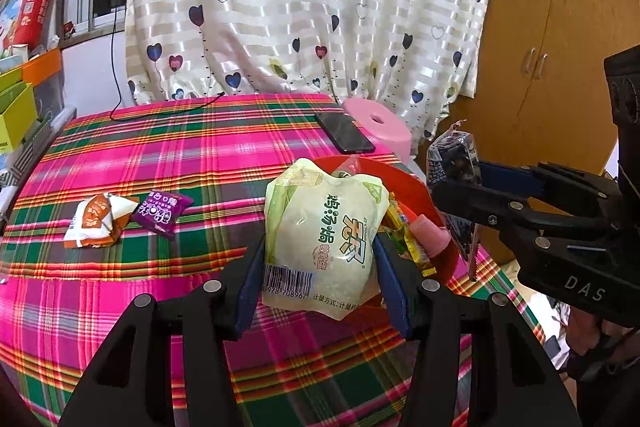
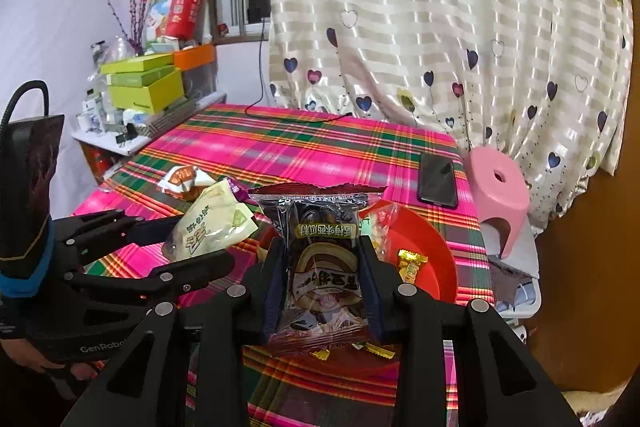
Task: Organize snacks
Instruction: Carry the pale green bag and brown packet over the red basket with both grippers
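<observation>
A red bowl (image 1: 416,183) sits on the plaid tablecloth (image 1: 192,155) just ahead and to the right of the left gripper (image 1: 320,267), and directly ahead of the right gripper (image 2: 320,279). In the bowl lie a pink tube-shaped sweet (image 1: 434,237), a couple of yellow-wrapped candies (image 2: 412,265) and a clear crinkly wrapper (image 2: 380,223); most of the bowl's inside is covered by the packets held in front of it, so anything more in it cannot be made out. The left gripper has its jaws closed partway on a pale green packet (image 1: 324,235), pinching it at the lower sides with the barcode end toward the camera and the top reaching over the bowl's near rim. The right gripper grips a dark see-through packet (image 2: 320,267) the same way, jaws pressed on both sides, held above the near edge of the bowl; its lower edge hides the tablecloth and some yellow wrappers (image 2: 372,349) that peek out below it. To the left of the left gripper, well apart from the bowl, an orange-and-white packet (image 1: 100,221) and a purple packet (image 1: 162,211) lie touching on the cloth. Beyond the bowl a black phone (image 1: 344,133) lies flat near the cloth's far right edge, with a pink stool (image 2: 500,187) just past it. Green boxes (image 2: 140,87) are stacked on a cluttered shelf far to the left, its small items too blurred to name. The hand under each gripper is cut off at the frame edge.
</observation>
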The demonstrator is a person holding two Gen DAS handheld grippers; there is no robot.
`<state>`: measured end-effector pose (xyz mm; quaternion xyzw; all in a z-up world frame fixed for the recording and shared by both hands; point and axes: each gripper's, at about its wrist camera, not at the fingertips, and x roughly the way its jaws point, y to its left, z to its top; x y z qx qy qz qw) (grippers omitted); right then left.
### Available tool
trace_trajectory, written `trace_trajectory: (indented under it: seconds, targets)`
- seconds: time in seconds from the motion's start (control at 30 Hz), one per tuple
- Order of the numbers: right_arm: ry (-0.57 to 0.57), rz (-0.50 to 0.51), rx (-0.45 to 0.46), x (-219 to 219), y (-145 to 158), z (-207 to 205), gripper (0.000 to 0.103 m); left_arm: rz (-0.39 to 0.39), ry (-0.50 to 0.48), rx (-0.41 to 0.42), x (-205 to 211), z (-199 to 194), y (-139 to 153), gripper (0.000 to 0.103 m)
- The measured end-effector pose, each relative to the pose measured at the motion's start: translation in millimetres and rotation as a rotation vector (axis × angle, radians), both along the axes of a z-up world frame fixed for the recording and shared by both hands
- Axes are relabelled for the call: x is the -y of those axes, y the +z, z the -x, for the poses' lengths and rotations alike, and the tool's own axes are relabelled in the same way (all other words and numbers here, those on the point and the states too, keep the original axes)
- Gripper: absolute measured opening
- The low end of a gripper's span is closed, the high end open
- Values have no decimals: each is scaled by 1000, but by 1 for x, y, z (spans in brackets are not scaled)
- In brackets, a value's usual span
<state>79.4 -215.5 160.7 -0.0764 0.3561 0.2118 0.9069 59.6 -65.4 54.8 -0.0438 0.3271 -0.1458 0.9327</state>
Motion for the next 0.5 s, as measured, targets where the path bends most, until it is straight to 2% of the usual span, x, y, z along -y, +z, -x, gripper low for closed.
trace_trajectory:
  seconds: [0.5]
  targets:
    - [-121, -22, -59, 48, -22, -29, 33, 13, -18, -38, 13, -30, -12, 54]
